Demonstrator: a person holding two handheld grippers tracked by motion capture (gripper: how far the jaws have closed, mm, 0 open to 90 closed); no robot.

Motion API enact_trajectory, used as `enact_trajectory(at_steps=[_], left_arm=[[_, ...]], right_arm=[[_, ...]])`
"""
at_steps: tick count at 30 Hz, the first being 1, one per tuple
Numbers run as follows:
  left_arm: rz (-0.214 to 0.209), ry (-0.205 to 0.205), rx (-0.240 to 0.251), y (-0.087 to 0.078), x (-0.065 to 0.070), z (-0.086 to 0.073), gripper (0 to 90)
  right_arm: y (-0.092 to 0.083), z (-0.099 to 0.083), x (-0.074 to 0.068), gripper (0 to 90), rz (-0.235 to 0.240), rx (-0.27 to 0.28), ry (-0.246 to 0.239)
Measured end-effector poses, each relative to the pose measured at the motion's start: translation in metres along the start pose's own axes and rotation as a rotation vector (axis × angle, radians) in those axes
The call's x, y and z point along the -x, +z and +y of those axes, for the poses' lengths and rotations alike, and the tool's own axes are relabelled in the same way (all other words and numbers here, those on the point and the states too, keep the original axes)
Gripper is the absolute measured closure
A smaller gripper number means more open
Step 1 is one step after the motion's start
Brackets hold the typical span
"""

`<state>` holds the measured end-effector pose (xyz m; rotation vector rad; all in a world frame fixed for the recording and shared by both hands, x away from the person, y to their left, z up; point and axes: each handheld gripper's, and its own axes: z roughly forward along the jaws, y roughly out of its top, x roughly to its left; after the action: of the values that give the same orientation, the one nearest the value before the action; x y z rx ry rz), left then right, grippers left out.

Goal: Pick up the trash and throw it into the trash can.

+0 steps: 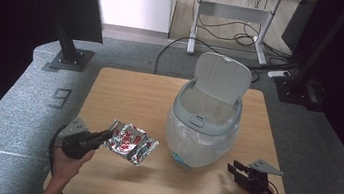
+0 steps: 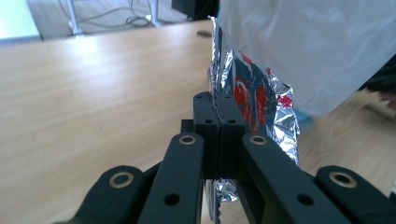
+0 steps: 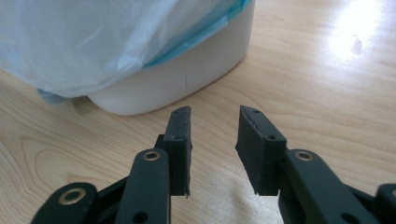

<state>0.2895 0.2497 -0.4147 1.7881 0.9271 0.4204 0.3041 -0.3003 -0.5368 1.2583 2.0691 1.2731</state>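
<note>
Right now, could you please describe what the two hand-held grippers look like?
Both are black. The left hand-held gripper and the right hand-held gripper each carry a grey three-cornered plate, trail a black cable, and have linked arms with brass-coloured pivots and blocky jaws.

We see light wooden table [image 1: 125,91] under all | grey lidded bin with clear plastic liner [image 1: 204,124] right of centre | crinkled silver foil packet [image 1: 131,143] left of bin, clamped by left gripper [image 1: 104,136] | right gripper [image 1: 237,170] right of bin's base.

Bright tabletop [image 1: 135,92] glare — dark, perhaps underexposed, edges
</note>
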Motion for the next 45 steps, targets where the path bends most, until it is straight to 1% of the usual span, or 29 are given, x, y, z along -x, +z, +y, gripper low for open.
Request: enact_trajectory(at_steps=[2, 3, 4, 5, 6, 12, 15, 19, 20, 21, 22, 25, 28, 29, 30, 31, 34, 35, 37, 38, 43, 45], left_arm=[[-0.002, 0.011, 0.011, -0.003, 0.001, 0.007, 89.3], [-0.002, 0.011, 0.011, -0.003, 0.001, 0.007, 89.3], [-0.003, 0.013, 0.023, -0.006, 0.002, 0.014, 89.3], [-0.003, 0.013, 0.023, -0.006, 0.002, 0.014, 89.3], [-0.006, 0.011, 0.032, -0.01, 0.0, 0.02, 89.3], [-0.001, 0.013, 0.045, -0.015, -0.001, 0.029, 89.3], [-0.003, 0.017, 0.045, -0.015, -0.001, 0.032, 89.2], [-0.014, 0.032, 0.038, -0.016, 0.003, 0.039, 89.2], [-0.023, 0.037, 0.036, -0.016, 0.004, 0.043, 89.2], [-0.023, 0.037, 0.036, -0.016, 0.004, 0.043, 89.2], [-0.038, 0.039, 0.038, -0.016, 0.006, 0.047, 89.1], [-0.045, 0.05, 0.044, -0.018, 0.008, 0.055, 89.1], [-0.045, 0.06, 0.045, -0.019, 0.009, 0.06, 89.1], [-0.044, 0.063, 0.048, -0.02, 0.01, 0.063, 89.1], [-0.042, 0.072, 0.053, -0.022, 0.011, 0.07, 89.0], [-0.042, 0.072, 0.053, -0.022, 0.011, 0.07, 89.1], [-0.051, 0.084, 0.062, -0.026, 0.015, 0.082, 89.1], [-0.051, 0.084, 0.062, -0.026, 0.015, 0.082, 89.1], [-0.05, 0.095, 0.064, -0.027, 0.017, 0.09, 89.1], [-0.05, 0.095, 0.064, -0.027, 0.017, 0.09, 89.1], [-0.048, 0.094, 0.08, -0.028, 0.015, 0.101, 89.1], [-0.048, 0.094, 0.079, -0.027, 0.015, 0.103, 89.1]], right_arm=[[0.002, -0.001, -0.001, 59.9, -0.003, -0.003, 0.006], [0.002, -0.001, -0.001, 59.9, -0.003, -0.003, 0.006], [0.004, -0.002, -0.002, 58.2, -0.008, -0.008, 0.002], [0.004, -0.002, -0.002, 58.2, -0.008, -0.008, 0.002], [0.005, -0.002, -0.002, 57.1, -0.013, -0.01, 0.0], [0.006, -0.003, 0.0, 55.8, -0.019, -0.018, 0.009], [0.007, -0.004, 0.001, 55.7, -0.022, -0.023, 0.01], [0.008, -0.006, 0.003, 55.1, -0.035, -0.029, 0.012], [0.008, -0.006, 0.003, 55.0, -0.037, -0.029, 0.012], [0.008, -0.006, 0.003, 55.0, -0.037, -0.029, 0.012], [0.008, -0.006, 0.004, 54.9, -0.038, -0.029, 0.013], [0.007, -0.007, 0.004, 54.7, -0.042, -0.029, 0.016], [0.007, -0.007, 0.005, 54.7, -0.043, -0.028, 0.018], [0.007, -0.007, 0.005, 54.7, -0.044, -0.029, 0.017], [0.007, -0.007, 0.005, 54.6, -0.045, -0.029, 0.018], [0.007, -0.007, 0.005, 54.6, -0.045, -0.029, 0.017], [0.007, -0.007, 0.004, 54.5, -0.044, -0.028, 0.016], [0.007, -0.007, 0.004, 54.5, -0.044, -0.028, 0.016], [0.007, -0.007, 0.004, 54.5, -0.045, -0.029, 0.014], [0.007, -0.007, 0.004, 54.5, -0.045, -0.029, 0.014], [0.007, -0.008, 0.006, 54.4, -0.048, -0.03, 0.017], [0.006, -0.008, 0.006, 54.5, -0.049, -0.03, 0.019]])
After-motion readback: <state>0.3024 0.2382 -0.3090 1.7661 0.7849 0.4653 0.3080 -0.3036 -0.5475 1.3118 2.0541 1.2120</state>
